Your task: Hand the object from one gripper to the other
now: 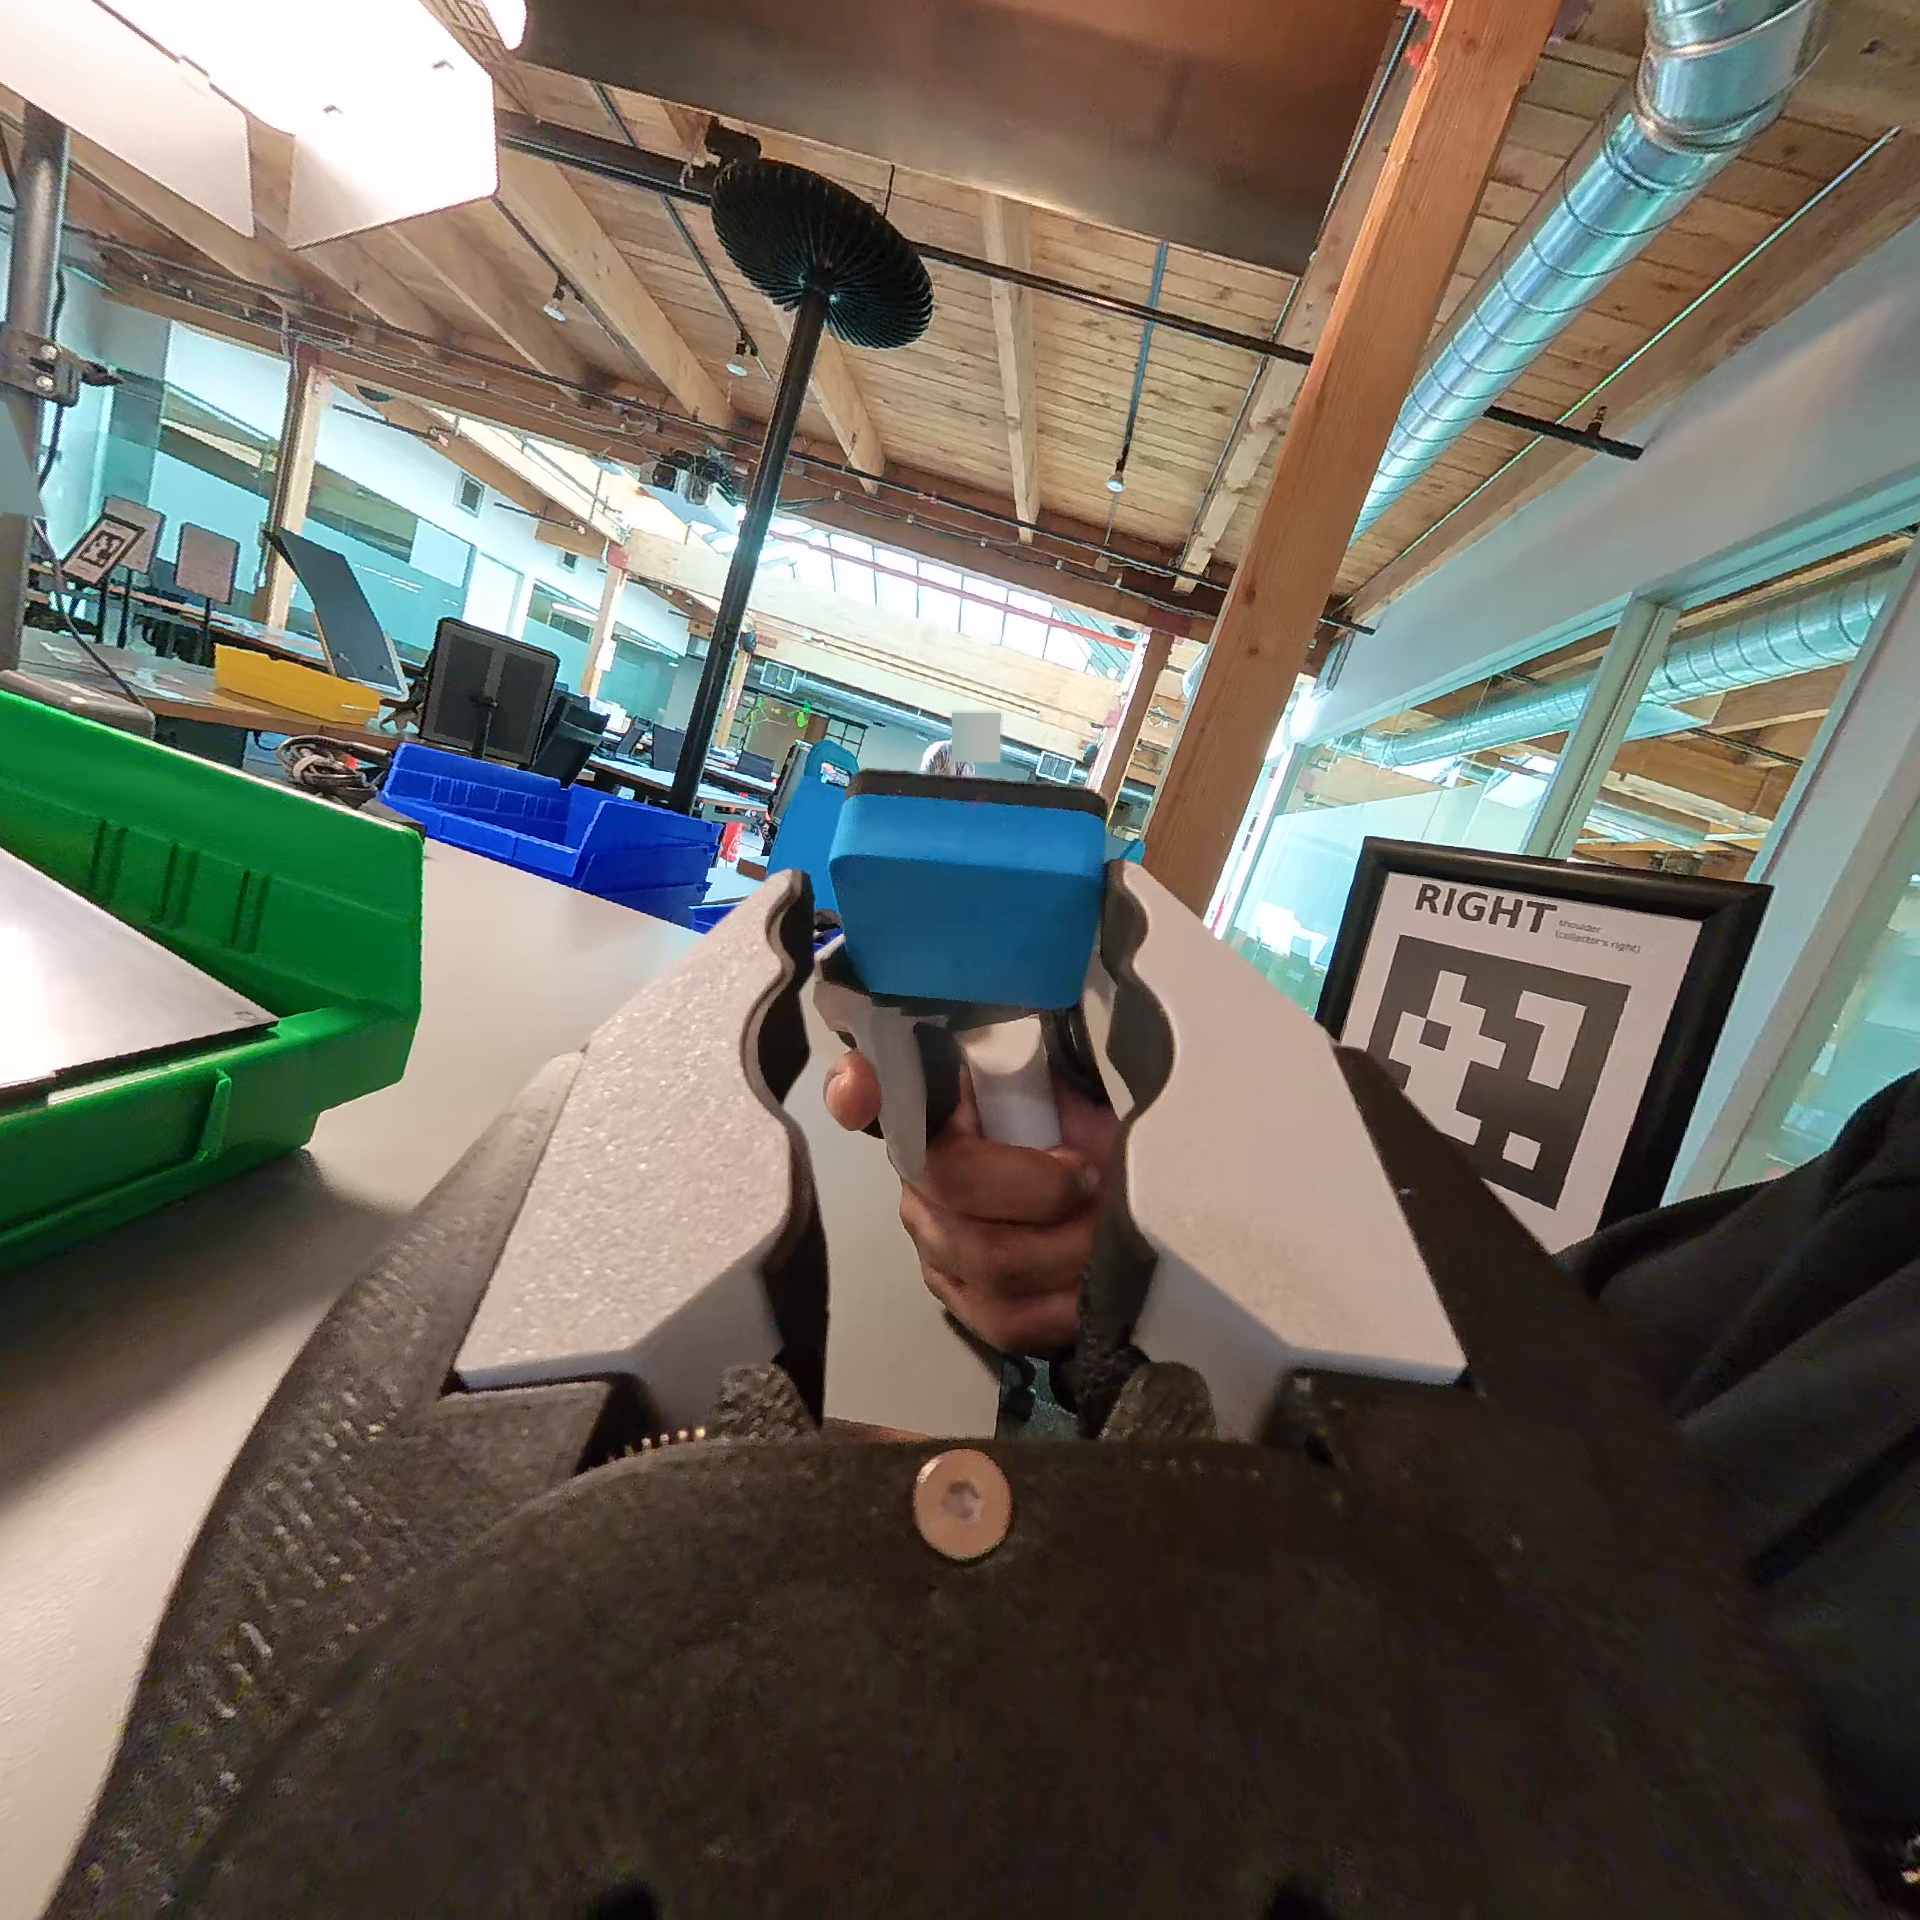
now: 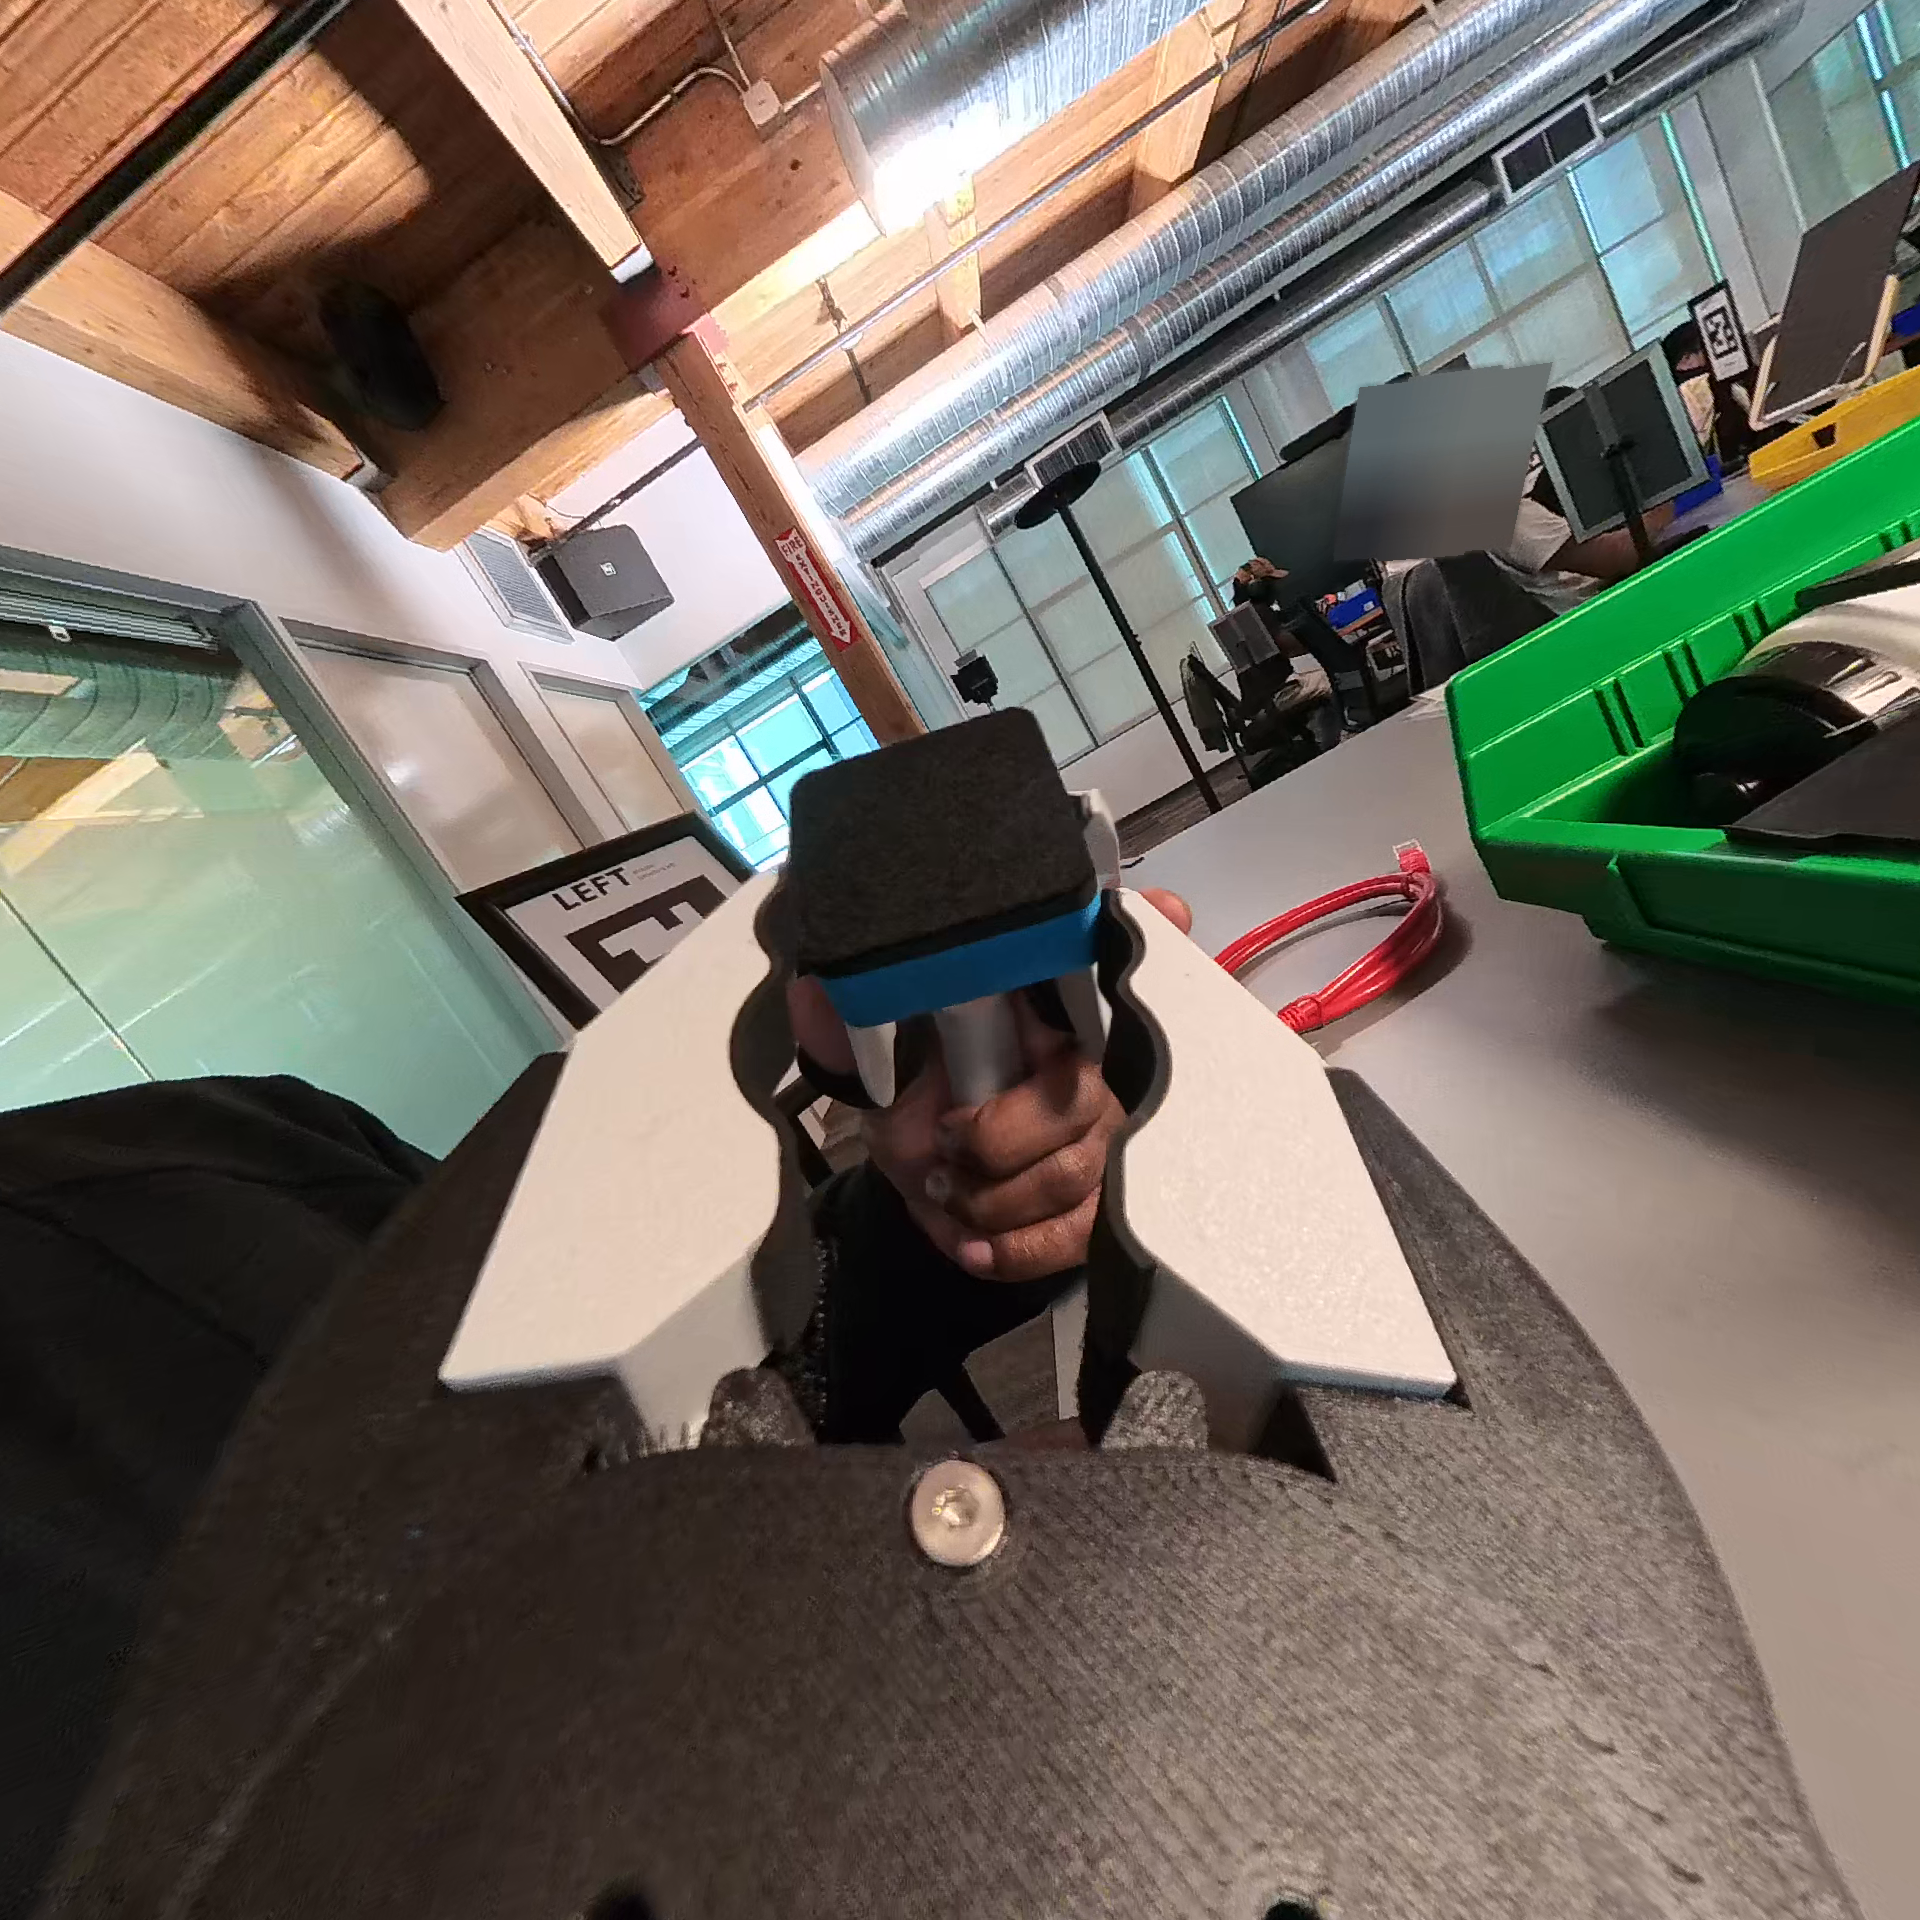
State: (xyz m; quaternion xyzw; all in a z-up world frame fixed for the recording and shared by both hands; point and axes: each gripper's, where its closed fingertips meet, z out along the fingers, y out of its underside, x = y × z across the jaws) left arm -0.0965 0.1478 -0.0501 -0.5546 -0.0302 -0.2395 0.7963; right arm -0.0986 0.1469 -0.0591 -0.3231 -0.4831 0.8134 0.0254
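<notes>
The object is a blue foam eraser (image 1: 966, 904) with a black felt face (image 2: 935, 842), held up in the air between my two grippers, which point at each other. My right gripper (image 2: 945, 935) is shut on the eraser, with both fingertips pressed against its side edges. My left gripper (image 1: 956, 914) has its jaws around the same eraser. Its right finger touches the block and a thin gap shows at its left finger (image 1: 769, 966), so it is open. Each view shows the other gripper's pale fingers and the hand (image 1: 997, 1236) holding it behind the eraser.
A green bin (image 1: 239, 935) stands on the grey table (image 1: 540, 966); it also shows in the right wrist view (image 2: 1662, 790). A red cable (image 2: 1351, 945) lies near it. A framed marker card (image 1: 1507, 1039) stands on one side and another (image 2: 613, 925) on the other. Blue bins (image 1: 561, 821) lie farther back. Only a small space, under 4 cm, lies between the two pairs of fingers.
</notes>
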